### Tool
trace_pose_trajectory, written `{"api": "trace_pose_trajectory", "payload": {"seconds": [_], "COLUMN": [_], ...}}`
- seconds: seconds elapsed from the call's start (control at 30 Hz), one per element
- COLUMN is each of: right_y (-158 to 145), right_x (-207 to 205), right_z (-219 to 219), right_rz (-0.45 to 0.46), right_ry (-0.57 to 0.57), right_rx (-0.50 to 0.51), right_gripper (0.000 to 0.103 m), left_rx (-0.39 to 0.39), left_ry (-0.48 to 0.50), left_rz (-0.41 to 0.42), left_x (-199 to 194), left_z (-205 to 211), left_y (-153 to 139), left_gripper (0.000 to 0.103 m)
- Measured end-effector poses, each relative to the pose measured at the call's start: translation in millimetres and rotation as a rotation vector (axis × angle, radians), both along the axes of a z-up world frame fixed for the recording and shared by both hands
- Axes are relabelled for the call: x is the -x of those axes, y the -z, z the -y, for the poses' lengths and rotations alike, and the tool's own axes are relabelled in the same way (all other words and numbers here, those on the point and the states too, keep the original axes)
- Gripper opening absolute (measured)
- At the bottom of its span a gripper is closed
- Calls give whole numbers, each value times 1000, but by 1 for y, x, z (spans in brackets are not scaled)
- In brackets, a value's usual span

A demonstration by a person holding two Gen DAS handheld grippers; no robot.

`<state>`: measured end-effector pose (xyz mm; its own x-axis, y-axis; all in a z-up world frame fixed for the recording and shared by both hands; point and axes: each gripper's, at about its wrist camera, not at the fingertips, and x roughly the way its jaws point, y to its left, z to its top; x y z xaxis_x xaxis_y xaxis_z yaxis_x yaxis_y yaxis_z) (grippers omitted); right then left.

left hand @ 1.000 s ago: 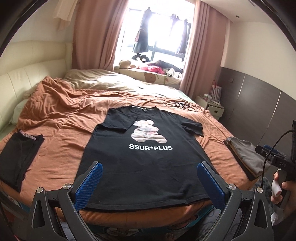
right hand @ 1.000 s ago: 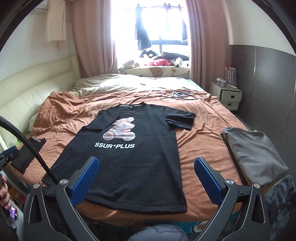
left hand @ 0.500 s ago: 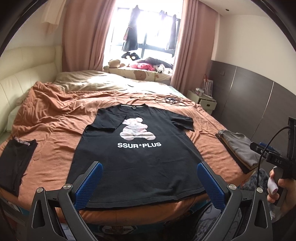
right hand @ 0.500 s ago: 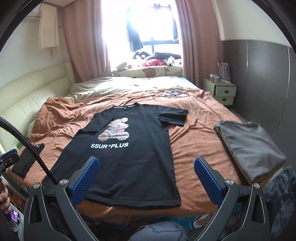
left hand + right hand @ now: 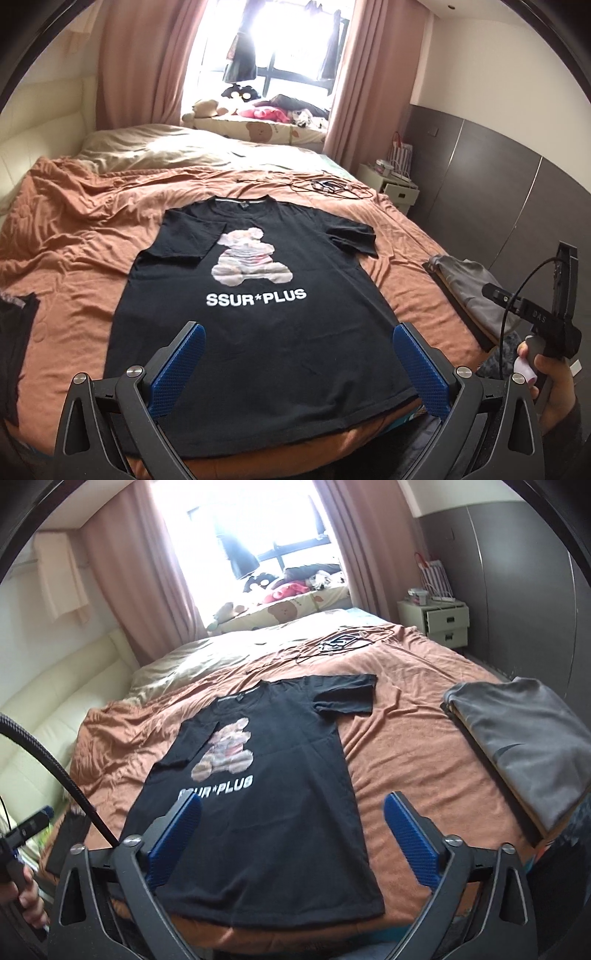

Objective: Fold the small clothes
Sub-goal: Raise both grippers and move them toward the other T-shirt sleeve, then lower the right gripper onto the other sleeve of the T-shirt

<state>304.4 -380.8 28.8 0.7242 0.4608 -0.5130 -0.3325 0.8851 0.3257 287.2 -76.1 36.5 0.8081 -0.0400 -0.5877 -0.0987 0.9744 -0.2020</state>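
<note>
A black T-shirt (image 5: pixel 258 332) with a bear print and white lettering lies flat, front up, on the orange bedspread (image 5: pixel 81 236), its hem at the near edge; its left sleeve is folded inward. The same black T-shirt (image 5: pixel 273 797) fills the middle of the right wrist view. My left gripper (image 5: pixel 297 350) hangs open above the shirt's lower part, nothing between its blue pads. My right gripper (image 5: pixel 293 819) hovers over the shirt's lower right side; its jaws are closing a little, still wide, with nothing pressed between them.
A folded grey garment (image 5: pixel 524 738) lies at the bed's right edge. A dark folded garment (image 5: pixel 14 339) sits at the left edge. Cables (image 5: pixel 343 642) lie further up the bed. A white nightstand (image 5: pixel 436 622) stands by the dark wall panel.
Both grippers have moved closer in over the shirt. The right wrist view has rolled, tilting the bed. The right jaws have narrowed slightly.
</note>
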Motion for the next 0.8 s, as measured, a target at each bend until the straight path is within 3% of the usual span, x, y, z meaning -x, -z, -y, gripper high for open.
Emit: {"api": "trace_pose_trajectory", "payload": {"seconds": [0.23, 0.37, 0.67, 0.8], "right_y": [21, 35, 83, 107], "right_x": [-75, -116, -202, -239], "right_z": [-4, -3, -10, -11], "right_rz": [-60, -87, -164, -207], "right_ry": [4, 17, 31, 46], "right_rx": [-79, -132, -282, -363], "right_gripper": [76, 73, 59, 58], "left_rx": [-14, -10, 45, 59], "left_ry": [69, 99, 119, 130], "left_rz": [-8, -21, -60, -87], "left_x": [-69, -113, -197, -234], "left_z": [0, -3, -10, -11], "left_y": [8, 18, 41, 56], "left_gripper": [93, 89, 65, 57]}}
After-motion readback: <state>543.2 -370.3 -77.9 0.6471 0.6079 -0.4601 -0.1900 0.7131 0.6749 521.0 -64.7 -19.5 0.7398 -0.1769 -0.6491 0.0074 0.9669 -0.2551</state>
